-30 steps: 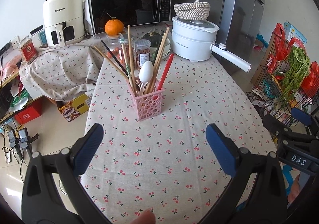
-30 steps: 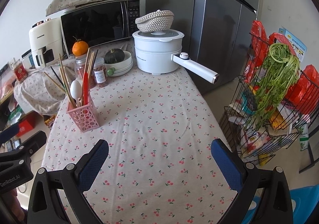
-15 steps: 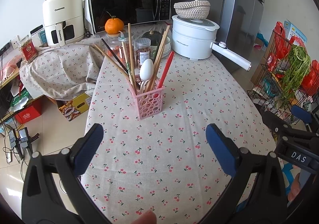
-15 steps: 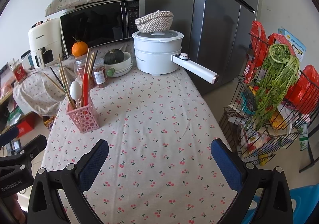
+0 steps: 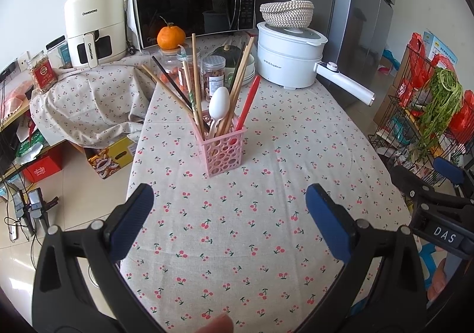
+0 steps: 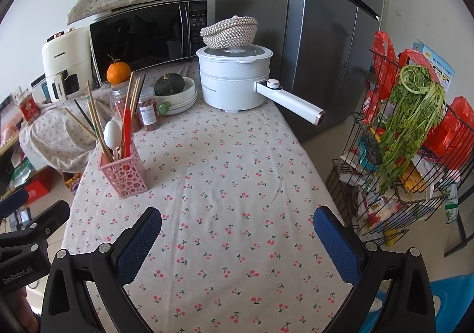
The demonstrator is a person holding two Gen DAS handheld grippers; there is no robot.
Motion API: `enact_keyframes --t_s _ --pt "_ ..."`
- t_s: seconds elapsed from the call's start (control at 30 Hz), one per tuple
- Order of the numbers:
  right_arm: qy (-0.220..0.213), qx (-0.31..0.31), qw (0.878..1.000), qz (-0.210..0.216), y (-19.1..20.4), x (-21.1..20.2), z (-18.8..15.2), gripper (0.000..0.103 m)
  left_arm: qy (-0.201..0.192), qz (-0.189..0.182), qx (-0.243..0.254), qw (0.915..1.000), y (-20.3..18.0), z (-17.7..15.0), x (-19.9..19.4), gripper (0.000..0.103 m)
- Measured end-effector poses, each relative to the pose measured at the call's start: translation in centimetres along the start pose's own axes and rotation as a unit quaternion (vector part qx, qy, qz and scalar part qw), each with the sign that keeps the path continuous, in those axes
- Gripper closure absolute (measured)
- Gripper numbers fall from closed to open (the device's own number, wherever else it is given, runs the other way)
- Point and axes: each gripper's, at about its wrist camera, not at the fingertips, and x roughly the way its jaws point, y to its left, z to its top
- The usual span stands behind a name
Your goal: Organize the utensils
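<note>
A pink perforated utensil holder (image 5: 224,151) stands upright on the cherry-print tablecloth (image 5: 251,229). It holds several wooden chopsticks (image 5: 195,84), a white spoon (image 5: 218,104) and a red utensil (image 5: 248,103). The holder also shows in the right wrist view (image 6: 124,174) at the left. My left gripper (image 5: 229,214) is open and empty, well in front of the holder. My right gripper (image 6: 237,233) is open and empty over the cloth, to the right of the holder.
At the table's far end stand a white electric pot (image 5: 288,58) with a long handle (image 6: 291,101), jars (image 5: 213,75), an orange (image 5: 171,38), a microwave (image 5: 192,6) and an air fryer (image 5: 94,24). A wire rack with greens (image 6: 408,155) stands right of the table.
Both grippers have drifted slightly, so the holder sits a little lower and nearer in the views. Both stay open. Nothing on the table has moved.
</note>
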Motion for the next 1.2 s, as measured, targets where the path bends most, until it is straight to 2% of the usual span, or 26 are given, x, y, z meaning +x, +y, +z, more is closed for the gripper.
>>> enact_keyframes --t_s 1.2 --pt "0.005 0.003 1.000 -0.001 0.20 0.48 -0.38 0.000 0.009 -0.008 -0.008 0.9999 -0.21 -0.28 0.29 0.001"
